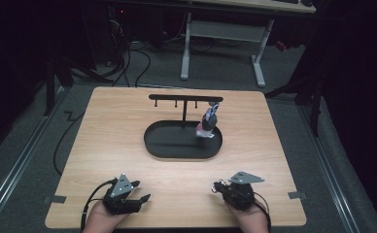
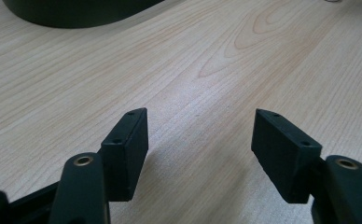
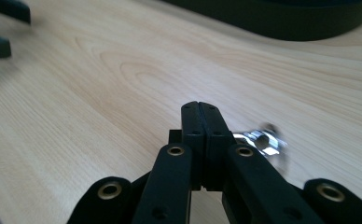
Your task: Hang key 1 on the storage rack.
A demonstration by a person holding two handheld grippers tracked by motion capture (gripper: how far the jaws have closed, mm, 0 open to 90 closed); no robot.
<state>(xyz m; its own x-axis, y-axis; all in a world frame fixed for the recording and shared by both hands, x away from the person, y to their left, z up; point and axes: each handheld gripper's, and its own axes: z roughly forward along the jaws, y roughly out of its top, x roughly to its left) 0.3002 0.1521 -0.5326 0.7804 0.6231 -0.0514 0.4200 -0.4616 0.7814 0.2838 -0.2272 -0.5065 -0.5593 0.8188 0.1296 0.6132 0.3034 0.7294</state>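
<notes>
Both hands low at the near edge of the light wooden worktop point(image 1: 109, 141), left tongs point(image 1: 139, 191) spread apart, right tongs point(image 1: 217, 187) pressed together beside a small shiny metal piece point(image 3: 263, 140), black oval tray point(image 1: 162, 145) mid-worktop with bare wood between.

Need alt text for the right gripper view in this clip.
The right gripper, jaws closed together, points low over a light wooden table, with a small shiny metal clip blurred just behind the jaws on the right. A black tray's edge crosses the top.

Dim room; grey floor point(image 1: 16, 160) (cables point(image 1: 128, 60)).
</notes>
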